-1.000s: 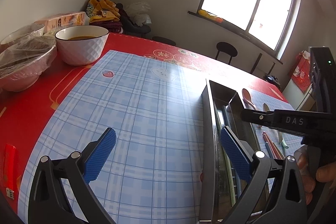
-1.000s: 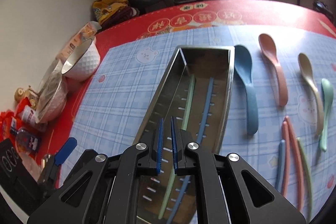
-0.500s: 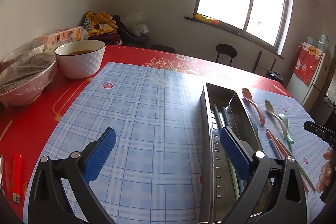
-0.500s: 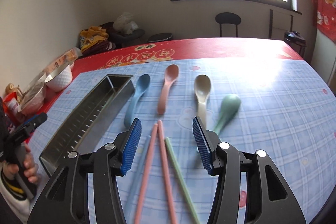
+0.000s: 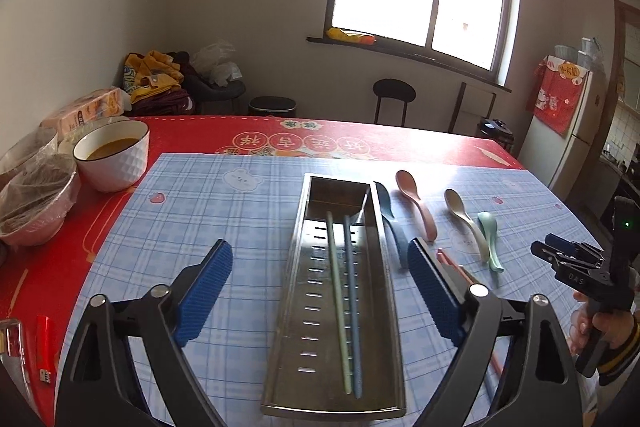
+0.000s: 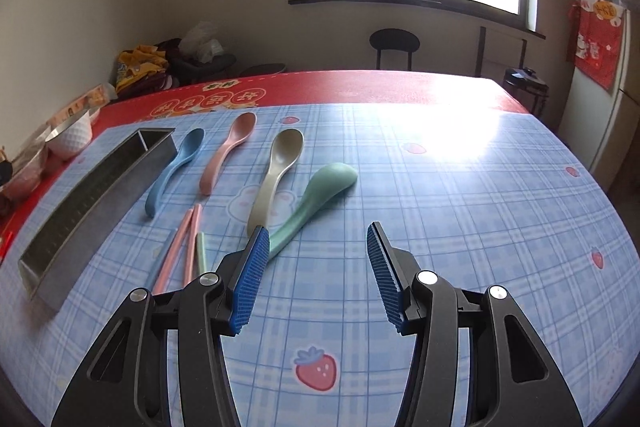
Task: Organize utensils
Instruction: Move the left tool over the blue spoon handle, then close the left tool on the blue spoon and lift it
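1. Our left tongs (image 5: 320,291) have just been narrowing but stand spread, empty, straddling the steel tray (image 5: 385,311) that holds a green chopstick (image 5: 338,299) and a blue chopstick (image 5: 352,303).
2. Our right tongs (image 6: 316,277) have just opened and hang spread over the bench (image 6: 460,211), pinching nothing.
3. Just left of them lie the green spoon (image 6: 320,195), beige spoon (image 6: 276,171), pink spoon (image 6: 228,149), blue spoon (image 6: 176,167) and pink chopsticks (image 6: 180,247).

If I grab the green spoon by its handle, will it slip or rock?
The green spoon looks like smooth, light plastic, so it may slide on the glossy mat. Its curved handle arches off the surface and could rock under a pad. It appears rigid, unlikely to bend.
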{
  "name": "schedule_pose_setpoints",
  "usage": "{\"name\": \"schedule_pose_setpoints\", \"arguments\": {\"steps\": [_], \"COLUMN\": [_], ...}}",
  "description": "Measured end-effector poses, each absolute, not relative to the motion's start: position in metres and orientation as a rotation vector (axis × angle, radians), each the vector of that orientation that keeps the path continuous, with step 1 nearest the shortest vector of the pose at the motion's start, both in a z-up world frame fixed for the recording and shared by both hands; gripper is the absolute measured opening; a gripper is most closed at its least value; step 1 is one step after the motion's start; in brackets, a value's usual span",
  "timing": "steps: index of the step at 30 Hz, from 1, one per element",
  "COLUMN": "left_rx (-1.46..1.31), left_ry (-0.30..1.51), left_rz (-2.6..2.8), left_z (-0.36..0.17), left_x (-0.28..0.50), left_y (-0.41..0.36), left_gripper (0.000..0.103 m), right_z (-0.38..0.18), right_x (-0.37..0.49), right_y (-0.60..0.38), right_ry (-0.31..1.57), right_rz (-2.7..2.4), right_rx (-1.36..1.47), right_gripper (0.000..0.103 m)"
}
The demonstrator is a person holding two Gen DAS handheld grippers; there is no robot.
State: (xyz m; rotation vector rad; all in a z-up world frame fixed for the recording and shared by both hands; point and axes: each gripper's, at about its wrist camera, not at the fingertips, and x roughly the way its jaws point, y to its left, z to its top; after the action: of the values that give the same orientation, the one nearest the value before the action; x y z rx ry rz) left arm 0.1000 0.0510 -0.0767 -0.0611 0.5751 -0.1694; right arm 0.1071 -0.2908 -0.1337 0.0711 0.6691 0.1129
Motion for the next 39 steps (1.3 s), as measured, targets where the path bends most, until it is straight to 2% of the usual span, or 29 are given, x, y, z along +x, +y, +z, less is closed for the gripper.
{"name": "schedule_pose_setpoints", "arguments": {"steps": [1, 3, 6, 13, 17, 39], "left_rx": [-0.059, -0.066, -0.066, -0.081, -0.029, 0.223], "left_ry": [0.600, 0.667, 0.742, 0.952, 1.012, 1.042], "left_rz": [-0.193, -0.260, -0.317, -0.288, -0.203, -0.047], "left_z": [-0.076, -0.078, -0.084, -0.112, -0.124, -0.154], "left_x": [0.104, 0.115, 0.134, 0.203, 0.227, 0.270], "left_y": [0.042, 0.022, -0.009, -0.056, -0.066, -0.106], "left_gripper": [0.056, 0.032, 0.023, 0.023, 0.023, 0.023], "right_z": [-0.134, -0.135, -0.137, -0.147, -0.149, -0.146], "right_x": [0.109, 0.112, 0.120, 0.132, 0.129, 0.119], "right_y": [-0.294, -0.301, -0.313, -0.327, -0.332, -0.342], "right_ry": [0.664, 0.656, 0.659, 0.697, 0.674, 0.627], "right_rz": [0.113, 0.113, 0.121, 0.165, 0.215, 0.279], "right_rx": [0.078, 0.095, 0.146, 0.262, 0.310, 0.381], "right_gripper": [0.050, 0.050, 0.050, 0.050, 0.050, 0.050]}}
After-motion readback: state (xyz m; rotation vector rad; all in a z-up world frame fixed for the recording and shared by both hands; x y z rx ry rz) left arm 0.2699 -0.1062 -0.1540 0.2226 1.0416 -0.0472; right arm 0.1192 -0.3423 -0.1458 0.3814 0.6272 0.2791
